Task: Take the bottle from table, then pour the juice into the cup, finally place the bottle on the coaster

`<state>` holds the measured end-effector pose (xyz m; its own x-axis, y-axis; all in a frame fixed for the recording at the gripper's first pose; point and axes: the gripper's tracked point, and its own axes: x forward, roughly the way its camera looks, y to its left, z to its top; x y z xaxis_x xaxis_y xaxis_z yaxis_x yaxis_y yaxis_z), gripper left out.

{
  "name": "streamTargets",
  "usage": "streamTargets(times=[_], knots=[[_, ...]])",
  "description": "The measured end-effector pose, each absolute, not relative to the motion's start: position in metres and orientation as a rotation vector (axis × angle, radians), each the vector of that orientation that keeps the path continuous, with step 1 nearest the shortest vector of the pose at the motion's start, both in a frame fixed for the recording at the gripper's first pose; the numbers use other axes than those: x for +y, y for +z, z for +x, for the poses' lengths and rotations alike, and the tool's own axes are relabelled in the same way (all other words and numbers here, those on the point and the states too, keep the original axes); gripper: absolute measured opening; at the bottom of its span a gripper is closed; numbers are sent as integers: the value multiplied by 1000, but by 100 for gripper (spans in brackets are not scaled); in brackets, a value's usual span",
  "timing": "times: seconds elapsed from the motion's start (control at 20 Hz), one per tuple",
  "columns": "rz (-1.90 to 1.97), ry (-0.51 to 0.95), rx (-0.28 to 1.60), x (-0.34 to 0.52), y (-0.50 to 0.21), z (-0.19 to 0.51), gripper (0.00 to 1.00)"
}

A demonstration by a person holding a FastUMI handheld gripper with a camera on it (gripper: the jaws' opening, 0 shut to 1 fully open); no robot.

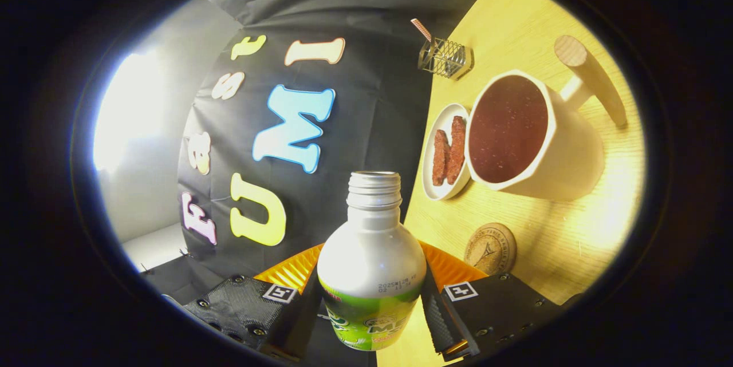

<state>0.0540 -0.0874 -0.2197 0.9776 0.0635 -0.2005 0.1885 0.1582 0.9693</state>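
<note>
Grip: the gripper [371, 304] has its two fingers clamped on either side of the silver, round-shouldered bottle with a green label [371, 275], one finger pressing each flank, so the bottle sits squarely between them.

Bottle: uncapped, threaded neck bare, lifted off the table and rolled well over, mouth aimed forward along the fingers with the wall cloth behind it.

Cup: the big cream mug with a pale wooden peg handle [535, 135] lies ahead and to the right of the bottle mouth, well apart from it, on the light wooden table [515, 29]. Its inside looks dark reddish and speckled; whether that is juice or just the glaze, the commentator cannot tell.

Coaster: the small round cork coaster with a stamped mark [490, 248] sits bare on the table just beyond the right finger, nearer than the cup.

Bystanders: a small white dish with two brown strips [445, 152] touches the cup's left side; a wire holder with a striped stick [445, 56] stands at the far edge.

Progress: pick-up is done, that much is plain. The pour appears either pending or under way, no stream visible. Placing on the coaster is not yet done.

Next, by judgement: bring the mouth over the cup's rim, then set the bottle upright on the cork.
</note>
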Motion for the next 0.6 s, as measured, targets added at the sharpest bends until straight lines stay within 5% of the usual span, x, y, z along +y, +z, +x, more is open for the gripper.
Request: streamTargets(times=[0.6], knots=[[1634, -84, 129, -94, -215, 57, 77]])
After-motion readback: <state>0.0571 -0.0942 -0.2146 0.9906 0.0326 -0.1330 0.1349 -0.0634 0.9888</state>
